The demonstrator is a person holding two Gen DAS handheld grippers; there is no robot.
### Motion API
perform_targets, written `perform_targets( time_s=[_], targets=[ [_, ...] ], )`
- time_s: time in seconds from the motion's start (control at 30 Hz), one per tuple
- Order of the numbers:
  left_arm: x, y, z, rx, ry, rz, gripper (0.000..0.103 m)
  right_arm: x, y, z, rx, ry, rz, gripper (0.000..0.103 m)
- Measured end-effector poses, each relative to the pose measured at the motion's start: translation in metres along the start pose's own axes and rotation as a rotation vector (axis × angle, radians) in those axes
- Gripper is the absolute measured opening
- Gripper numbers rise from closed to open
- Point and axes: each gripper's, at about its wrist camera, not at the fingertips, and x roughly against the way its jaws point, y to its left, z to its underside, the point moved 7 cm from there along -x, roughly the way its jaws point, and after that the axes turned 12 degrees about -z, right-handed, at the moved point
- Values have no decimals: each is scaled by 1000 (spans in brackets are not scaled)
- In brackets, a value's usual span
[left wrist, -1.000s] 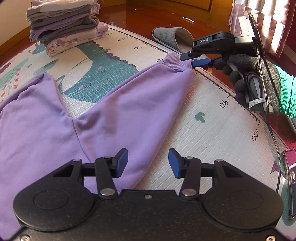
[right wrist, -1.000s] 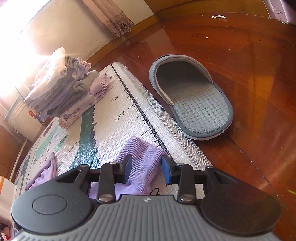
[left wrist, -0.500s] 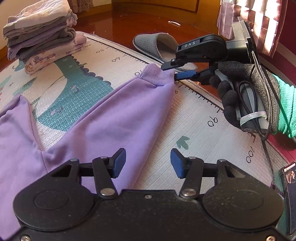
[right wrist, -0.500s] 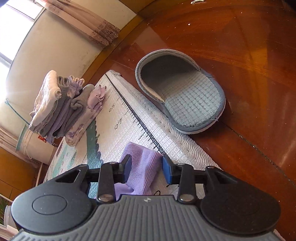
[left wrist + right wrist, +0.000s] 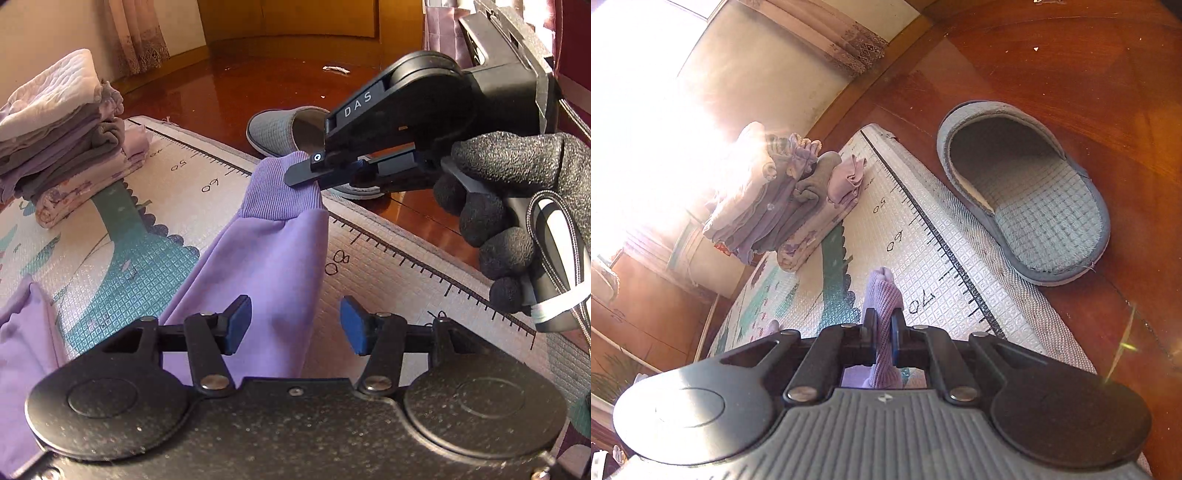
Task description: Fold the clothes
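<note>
Here the right gripper [image 5: 882, 334] has its jaws pinching the ribbed cuff [image 5: 280, 192] of the purple garment [image 5: 258, 273], lifted off the play mat [image 5: 388, 266]. The left gripper [image 5: 295, 325] hovers, jaws spread, over the sleeve. Folded clothes [image 5: 62, 144] sit at ten o'clock.

Lilac garment [image 5: 266, 266], soft knit, plain, w/ ribbed cuff [image 5: 280, 188] at end of one leg/sleeve. That limb runs diagonally across the play mat [image 5: 388, 266], cuff end raised off mat near the ruler-printed edge, approx. at the 60–70 marks. Cuff pinched flat, folded on itself [image 5: 882, 302]. Rest of garment lies spread on mat toward the left, second limb [image 5: 26, 332] partly in view, lightly creased.
</note>
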Motion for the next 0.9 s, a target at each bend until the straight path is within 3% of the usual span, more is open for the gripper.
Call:
perform_targets(
  time_s=[0.17, 0.4, 0.47, 0.53, 0.6, 0.7, 0.8, 0.83, 0.9],
  targets=[
    [-1, -17, -22, -154, -95, -114, 52, 4, 22, -9, 9, 31, -75, 9],
    [-8, -23, -28, -282, -136, -255, 52, 1, 46, -11, 17, 68, -161, 9],
    [-8, -14, -29, -289, -139, -314, 39, 1, 53, -10, 19, 72, -199, 9],
    [-5, 1, -31, -248, -127, -324, 16, 4, 62, -10, 19, 68, -235, 10],
    [1, 17, -32, -206, -120, -329, 7, 10, 70, -11, 31, 45, -247, 13],
    [18, 48, -35, -86, -104, -277, 6, 27, 83, -12, 87, 12, -236, 18],
    [45, 87, -33, 30, -120, -205, 6, 41, 95, 0, 188, 28, -195, 44],
    [56, 103, -31, 65, -120, -188, 6, 44, 98, 5, 207, 39, -182, 48],
    [73, 132, -27, 142, -128, -128, 6, 42, 105, 25, 253, 97, -155, 48]
  ],
)
